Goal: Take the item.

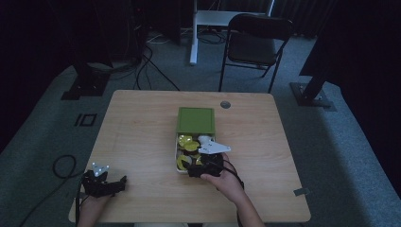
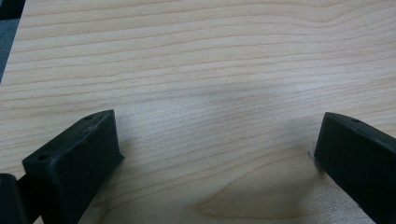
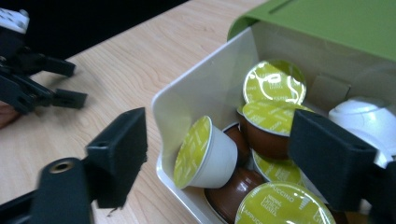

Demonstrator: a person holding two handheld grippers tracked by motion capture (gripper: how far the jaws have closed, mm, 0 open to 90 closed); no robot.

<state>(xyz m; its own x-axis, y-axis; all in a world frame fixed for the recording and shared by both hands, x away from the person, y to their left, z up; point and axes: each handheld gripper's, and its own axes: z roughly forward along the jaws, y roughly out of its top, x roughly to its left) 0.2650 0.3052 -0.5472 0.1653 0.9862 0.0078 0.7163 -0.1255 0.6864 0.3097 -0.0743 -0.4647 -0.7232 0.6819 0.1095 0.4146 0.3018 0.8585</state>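
High view, lower edge of the frame: two forearms enter from the bottom. At lower left, the left gripper (image 1: 105, 183) rests on the bare wooden table (image 1: 142, 142) near its front corner; in the left gripper view its jaws stand wide apart with only wood grain between them. Right of it, at lower centre, the right gripper (image 1: 201, 166) hangs over the near end of an open white box (image 1: 178, 170). In the right gripper view its jaws are spread and hold nothing: one lies outside the box's near wall, the other over the capsules, so that the wall and a white capsule (image 3: 205, 153) lying on its side, green foil lid turned toward the wall, fall between them without contact. Around that capsule lie brown capsules (image 3: 264, 128) with green lids and a white domed one (image 3: 362, 119) at the right edge. Farther up the frame, the box's green lid (image 1: 196, 120) covers its far end at table centre. Beyond the table, at upper centre, a dark folding chair (image 1: 255, 45) stands on grey floor.
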